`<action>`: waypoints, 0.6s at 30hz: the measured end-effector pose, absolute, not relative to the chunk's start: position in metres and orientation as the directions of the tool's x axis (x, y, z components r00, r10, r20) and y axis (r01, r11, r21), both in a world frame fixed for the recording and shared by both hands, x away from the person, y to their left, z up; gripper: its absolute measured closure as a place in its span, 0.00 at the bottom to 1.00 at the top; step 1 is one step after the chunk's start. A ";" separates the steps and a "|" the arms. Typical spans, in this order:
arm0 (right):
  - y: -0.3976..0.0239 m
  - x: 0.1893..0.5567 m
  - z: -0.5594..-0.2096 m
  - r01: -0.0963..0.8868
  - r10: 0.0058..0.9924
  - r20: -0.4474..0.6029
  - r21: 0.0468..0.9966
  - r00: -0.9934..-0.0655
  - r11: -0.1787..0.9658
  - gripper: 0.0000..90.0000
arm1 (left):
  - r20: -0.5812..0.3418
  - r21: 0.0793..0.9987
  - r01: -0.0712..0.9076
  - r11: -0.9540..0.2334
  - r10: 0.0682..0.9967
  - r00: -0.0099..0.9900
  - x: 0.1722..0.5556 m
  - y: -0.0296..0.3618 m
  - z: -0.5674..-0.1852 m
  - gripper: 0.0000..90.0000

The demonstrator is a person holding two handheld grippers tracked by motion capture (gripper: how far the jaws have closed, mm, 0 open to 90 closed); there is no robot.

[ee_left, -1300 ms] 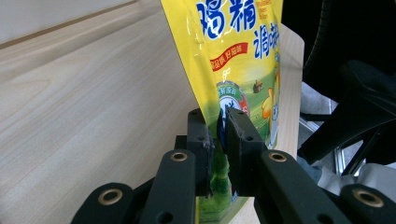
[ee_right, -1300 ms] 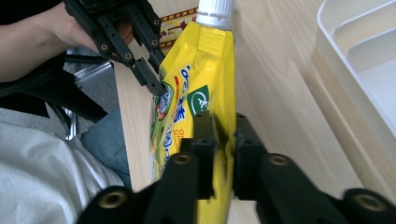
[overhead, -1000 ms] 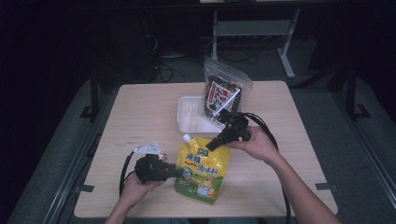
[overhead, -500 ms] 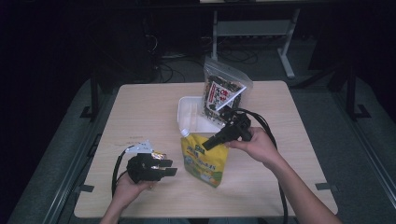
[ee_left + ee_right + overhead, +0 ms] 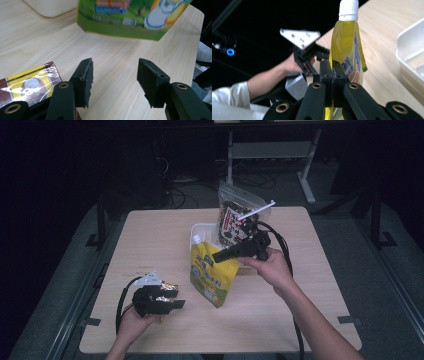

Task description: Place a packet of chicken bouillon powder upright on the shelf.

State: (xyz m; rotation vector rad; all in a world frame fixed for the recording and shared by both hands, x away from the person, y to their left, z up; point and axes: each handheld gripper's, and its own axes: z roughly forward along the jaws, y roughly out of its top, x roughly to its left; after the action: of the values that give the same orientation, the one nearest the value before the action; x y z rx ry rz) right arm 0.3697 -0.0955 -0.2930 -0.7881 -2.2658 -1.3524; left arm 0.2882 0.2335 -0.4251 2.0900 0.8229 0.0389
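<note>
A yellow-green pouch [image 5: 212,280] with a white cap hangs tilted above the table. My right gripper [image 5: 216,256] is shut on its upper edge, and in the right gripper view the jaws [image 5: 333,72] pinch the pouch [image 5: 347,50] just below its spout. My left gripper [image 5: 175,299] rests low at the front left, apart from the pouch. Its jaws have just been opening and stand open [image 5: 115,82] with nothing between them. The pouch's bottom edge [image 5: 130,22] hovers ahead of them.
A small red and yellow packet [image 5: 30,82] lies by the left jaw. A white tray [image 5: 202,231] sits behind the pouch, and a zip bag with dark contents [image 5: 235,217] stands behind that. The table's front edge [image 5: 220,351] is close to the person's arms.
The pouch lay flat with the left gripper at its edge. The left jaws let go and drew back slightly left, and the right gripper has lifted the pouch upright off the table.
</note>
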 end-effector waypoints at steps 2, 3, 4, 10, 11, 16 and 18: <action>-0.095 0.371 -0.288 0.639 0.273 0.578 0.684 -0.769 0.353 1.00 | -0.258 0.736 0.541 -0.406 0.572 0.779 0.288 0.234 -0.425 0.51; -0.094 0.371 -0.285 0.640 0.277 0.577 0.688 -0.769 0.342 1.00 | -0.258 0.736 0.542 -0.406 0.572 0.779 0.288 0.234 -0.424 0.51; -0.094 0.371 -0.285 0.640 0.277 0.577 0.688 -0.769 0.342 1.00 | -0.258 0.736 0.542 -0.406 0.572 0.779 0.288 0.234 -0.424 0.51; -0.091 0.377 -0.271 0.633 0.333 0.547 0.726 -0.768 0.268 1.00 | -0.256 0.737 0.543 -0.401 0.578 0.775 0.289 0.237 -0.424 0.50; -0.091 0.379 -0.269 0.638 0.336 0.552 0.728 -0.763 0.250 1.00 | -0.257 0.738 0.544 -0.400 0.578 0.774 0.289 0.237 -0.424 0.49; -0.091 0.387 -0.264 0.641 0.366 0.552 0.744 -0.749 0.190 1.00 | -0.258 0.738 0.544 -0.399 0.579 0.774 0.288 0.237 -0.424 0.49; -0.090 0.391 -0.263 0.643 0.382 0.550 0.746 -0.742 0.173 1.00 | -0.256 0.739 0.543 -0.399 0.579 0.774 0.288 0.237 -0.423 0.49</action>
State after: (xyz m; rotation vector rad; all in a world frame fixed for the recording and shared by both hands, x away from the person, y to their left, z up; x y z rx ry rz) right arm 0.3911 -0.0901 -0.2631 -0.9906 -2.2117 -1.5985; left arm 0.2883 0.2369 -0.4235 2.0827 0.8357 0.0517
